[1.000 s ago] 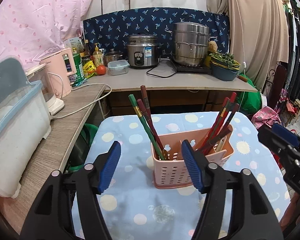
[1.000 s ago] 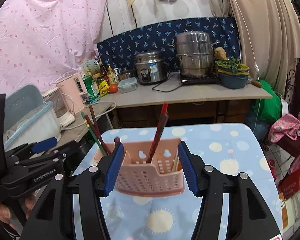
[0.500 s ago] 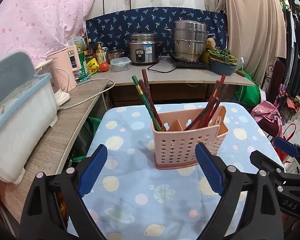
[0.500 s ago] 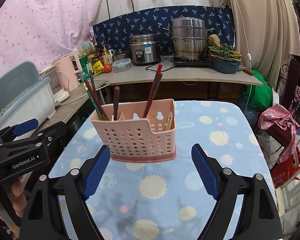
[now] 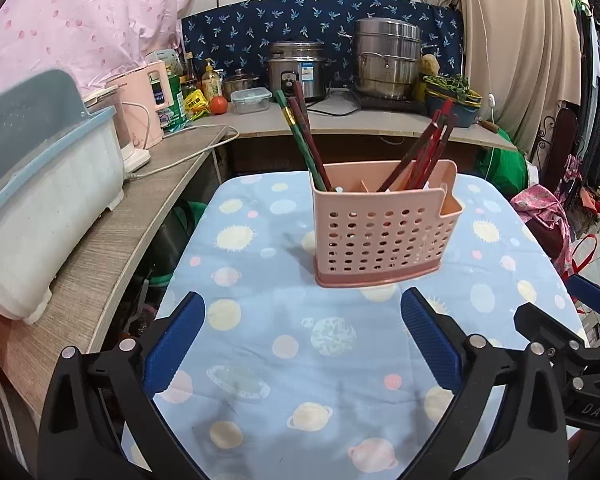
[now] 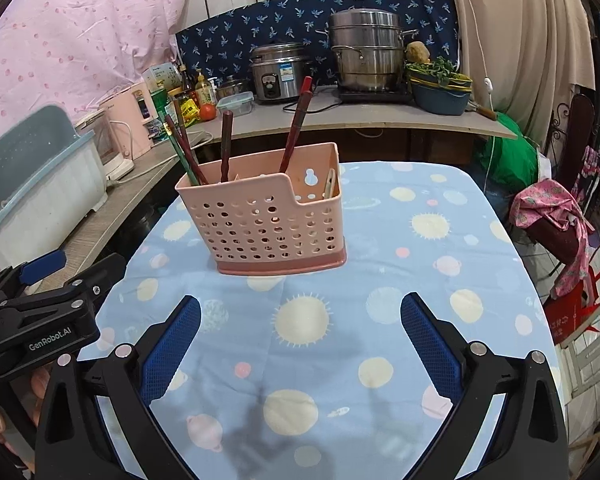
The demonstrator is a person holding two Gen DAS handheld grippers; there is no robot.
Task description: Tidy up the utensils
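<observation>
A pink perforated utensil holder [image 5: 384, 224] [image 6: 268, 216] stands upright on the table with the blue planet-print cloth [image 5: 260, 360] [image 6: 420, 280]. Red, brown and green chopsticks [image 5: 308, 140] [image 6: 296, 120] lean out of its compartments. My left gripper [image 5: 300, 344] hangs in front of the holder, its jaws opening wide with nothing between them. My right gripper [image 6: 300, 344] is likewise short of the holder, jaws opening, nothing between its blue pads. Each gripper also shows at the edge of the other's view.
A wooden counter [image 5: 100, 252] runs along the left with a white-and-blue dish box [image 5: 40, 184] and a pink kettle [image 5: 144, 108]. The back counter holds a rice cooker [image 5: 296, 68], steel steamer pots [image 5: 388, 60], and a bowl of greens [image 6: 440, 88]. Bags and clothes lie at the right.
Both grippers have drawn back from the holder and opened wide. The holder, earlier between the pads of both, now stands alone on the cloth farther ahead.
</observation>
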